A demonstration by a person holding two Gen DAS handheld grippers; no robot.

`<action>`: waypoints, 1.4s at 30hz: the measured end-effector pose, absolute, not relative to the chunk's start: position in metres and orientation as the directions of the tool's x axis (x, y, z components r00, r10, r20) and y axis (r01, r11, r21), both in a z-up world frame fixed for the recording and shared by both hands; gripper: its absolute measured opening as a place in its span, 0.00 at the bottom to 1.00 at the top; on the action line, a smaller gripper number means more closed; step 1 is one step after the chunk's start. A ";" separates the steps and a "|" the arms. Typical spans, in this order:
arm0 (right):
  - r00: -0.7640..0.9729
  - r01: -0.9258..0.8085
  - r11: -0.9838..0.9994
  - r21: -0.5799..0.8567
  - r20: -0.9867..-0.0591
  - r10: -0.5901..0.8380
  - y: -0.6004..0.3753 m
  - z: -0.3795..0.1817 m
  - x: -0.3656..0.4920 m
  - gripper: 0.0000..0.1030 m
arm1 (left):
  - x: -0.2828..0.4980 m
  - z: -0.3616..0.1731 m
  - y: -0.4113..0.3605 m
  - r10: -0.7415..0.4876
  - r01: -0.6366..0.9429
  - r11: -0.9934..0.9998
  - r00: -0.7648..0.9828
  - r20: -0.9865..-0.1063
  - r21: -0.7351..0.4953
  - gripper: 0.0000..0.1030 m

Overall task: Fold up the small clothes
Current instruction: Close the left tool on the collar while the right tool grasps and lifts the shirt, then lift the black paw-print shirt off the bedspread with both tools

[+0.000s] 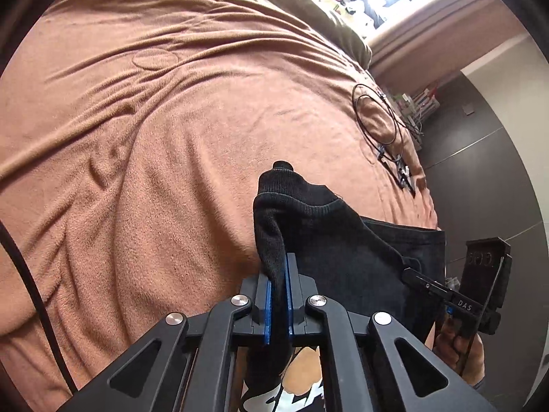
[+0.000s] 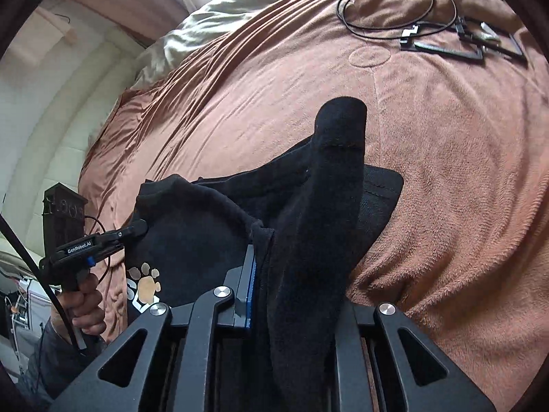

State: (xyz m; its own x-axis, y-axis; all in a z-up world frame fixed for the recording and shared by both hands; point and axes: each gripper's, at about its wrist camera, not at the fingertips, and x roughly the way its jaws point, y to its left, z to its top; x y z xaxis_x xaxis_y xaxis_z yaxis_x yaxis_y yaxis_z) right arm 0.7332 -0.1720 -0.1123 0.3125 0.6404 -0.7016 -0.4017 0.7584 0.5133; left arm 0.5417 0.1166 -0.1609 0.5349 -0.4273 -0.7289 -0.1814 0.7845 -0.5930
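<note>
1. Clearly, the left gripper (image 1: 278, 295) has its blue-padded fingers (image 1: 268, 309) pressed onto a fold of the black knitted garment (image 1: 329, 237), which rises from between the pads and drapes forward and to the right.
2. Seen from the right wrist camera, the left gripper (image 2: 139, 228) pinches an edge of the same black knitted garment (image 2: 206, 240), and a hand (image 2: 84, 304) grips its handle.
3. The right gripper (image 2: 274, 285) is closed on a thick strip of the black cloth; only its left blue pad (image 2: 252, 288) shows, the other being hidden behind the fabric that stands up between the fingers.
4. From the left wrist camera, the right gripper (image 1: 410, 273) clamps the garment's far edge, with a hand (image 1: 459, 346) below it.
5. The garment hangs stretched between the two grippers, just above the rust-brown fleece blanket (image 1: 154, 137) that covers the bed; whether its lower part touches the blanket cannot be told.
6. A tan paw-print and white lettering (image 2: 145, 283) show on the garment's lower front.
7. A coiled thin black cable (image 2: 394, 3) and flat black frame-like pieces (image 2: 463, 48) lie on the blanket, well apart from the garment.
8. An olive-green crumpled quilt (image 2: 192, 34) lies at the far end of the bed.
</note>
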 end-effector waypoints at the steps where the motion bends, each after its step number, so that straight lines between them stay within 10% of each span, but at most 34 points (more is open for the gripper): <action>1: 0.324 -0.406 0.763 0.503 -0.701 0.635 -0.171 -0.106 0.729 0.12 | 0.540 -0.155 0.116 -0.426 -0.174 0.787 0.540 -0.726 -0.591 0.06; 42: 0.747 -0.360 0.910 0.205 -0.521 0.413 -0.335 0.156 0.408 0.11 | 0.416 0.154 -0.016 -0.634 0.308 0.717 0.662 -0.401 -0.625 0.05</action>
